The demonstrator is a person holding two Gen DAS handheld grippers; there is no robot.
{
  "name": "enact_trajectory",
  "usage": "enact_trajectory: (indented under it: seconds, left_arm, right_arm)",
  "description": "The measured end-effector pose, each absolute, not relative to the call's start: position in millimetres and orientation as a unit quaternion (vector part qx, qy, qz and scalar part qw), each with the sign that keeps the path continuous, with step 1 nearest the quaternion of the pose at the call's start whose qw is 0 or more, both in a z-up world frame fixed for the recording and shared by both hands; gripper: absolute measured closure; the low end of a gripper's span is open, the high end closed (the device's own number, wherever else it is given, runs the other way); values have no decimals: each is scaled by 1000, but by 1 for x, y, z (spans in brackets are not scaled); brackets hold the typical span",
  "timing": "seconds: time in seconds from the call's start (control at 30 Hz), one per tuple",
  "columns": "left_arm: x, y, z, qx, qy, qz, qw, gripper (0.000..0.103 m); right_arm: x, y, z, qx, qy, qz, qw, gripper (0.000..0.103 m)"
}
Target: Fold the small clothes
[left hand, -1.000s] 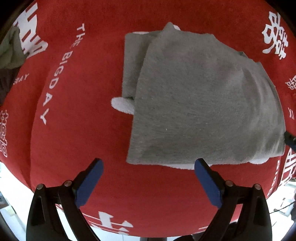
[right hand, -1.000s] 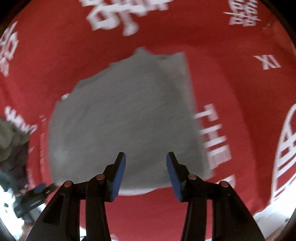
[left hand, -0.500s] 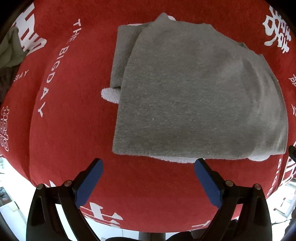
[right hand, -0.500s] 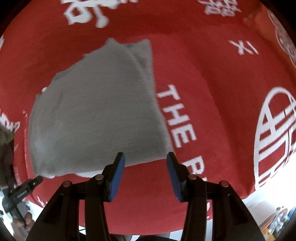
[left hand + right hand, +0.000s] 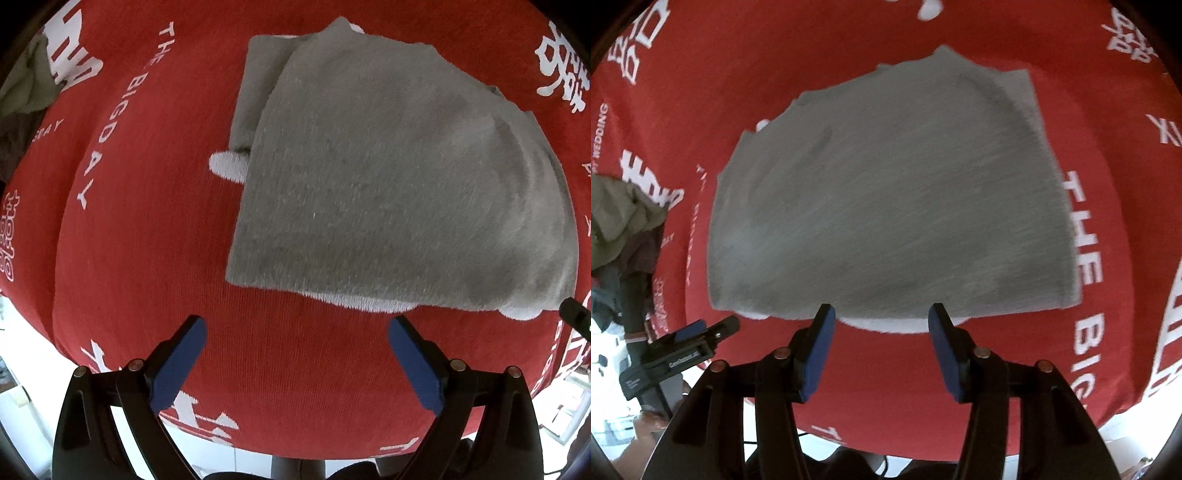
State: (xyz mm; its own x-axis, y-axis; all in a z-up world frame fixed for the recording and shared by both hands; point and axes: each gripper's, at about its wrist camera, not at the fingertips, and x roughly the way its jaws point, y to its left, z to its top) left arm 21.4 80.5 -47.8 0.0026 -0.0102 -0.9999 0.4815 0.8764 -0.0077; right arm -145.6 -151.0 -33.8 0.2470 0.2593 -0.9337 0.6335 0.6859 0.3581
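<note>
A folded grey fleece garment lay flat on the table, which was covered by a red cloth with white lettering. The garment was folded into a rough rectangle, with a narrower grey layer showing along its left edge in the left wrist view and bits of white lining peeking out at the near edge and at the left side.

The left hand-held gripper hung above the red cloth just in front of the garment's near edge, its 2 blue pads spread wide, released, with nothing between them.

The right hand-held gripper hovered over the near edge of the same garment. Its jaws had just been opening and stood parted, released, with no cloth pinched between the pads; the fabric lay beneath them, and the picture was motion-blurred.

In the right wrist view the left hand-held gripper appeared at the lower left, near the garment's corner. A heap of olive and dark clothes sat at the left edge of the table, well apart from the grey piece.
</note>
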Motion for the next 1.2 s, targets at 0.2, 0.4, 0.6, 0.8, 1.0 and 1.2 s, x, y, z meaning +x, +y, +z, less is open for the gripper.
enact_trajectory:
  seconds: [0.2, 0.4, 0.6, 0.8, 1.0, 1.2]
  left_arm:
    - [14, 86, -45, 162, 685, -179, 687, 4]
    - [6, 99, -51, 127, 695, -170, 687, 4]
    - [13, 117, -51, 113, 697, -165, 688, 4]
    - [19, 128, -49, 100, 698, -163, 690, 4]
    - [25, 146, -51, 71, 705, -160, 687, 4]
    - [45, 185, -48, -2, 703, -163, 692, 4]
  right_arm:
    - [-134, -129, -41, 371, 613, -96, 691, 46]
    - [-123, -116, -45, 367, 623, -72, 687, 46]
    - [-108, -108, -50, 376, 618, -40, 689, 46]
    - [-102, -105, -61, 435, 599, -11, 672, 43]
    - [-99, -93, -72, 468, 600, 14, 648, 43]
    - [-106, -91, -89, 524, 585, 13, 619, 43]
